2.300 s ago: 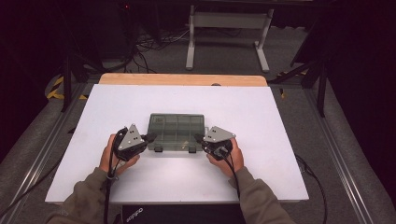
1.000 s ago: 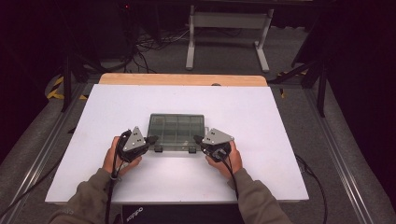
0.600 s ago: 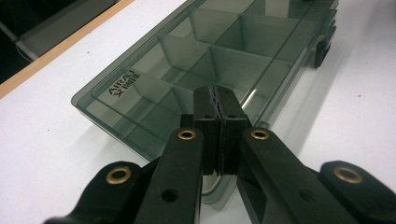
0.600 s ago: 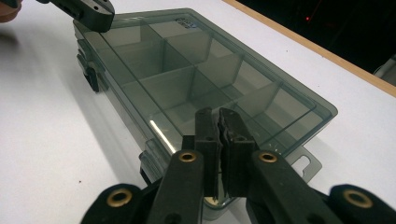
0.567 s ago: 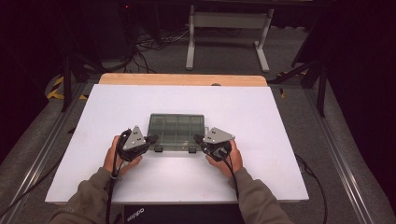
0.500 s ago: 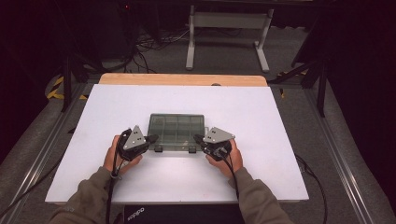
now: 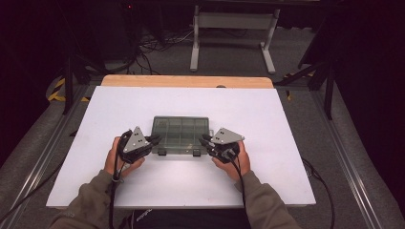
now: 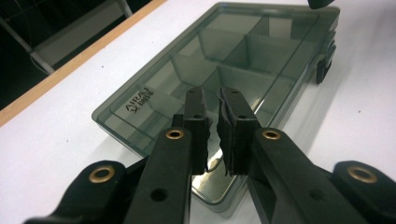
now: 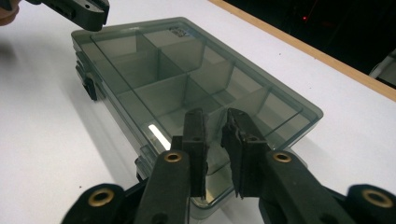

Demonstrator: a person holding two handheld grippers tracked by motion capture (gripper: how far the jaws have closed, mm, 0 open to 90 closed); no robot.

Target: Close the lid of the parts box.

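The left gripper (image 7: pixel 154 140) stood at the left end of the smoky transparent plastic compartment box (image 7: pixel 180 130), jaws slightly parted, having just been opening, nothing clamped. The right gripper (image 7: pixel 204 141) mirrored it at the right end, likewise opening. The white tabletop (image 7: pixel 143 102) lay around them. The left gripper view showed moulded lettering (image 8: pixel 136 102) on the lid.

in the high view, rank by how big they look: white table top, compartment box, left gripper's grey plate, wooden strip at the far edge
1. white table top
2. wooden strip
3. compartment box
4. left gripper's grey plate

Strip and box look close; the strip lies farther away.
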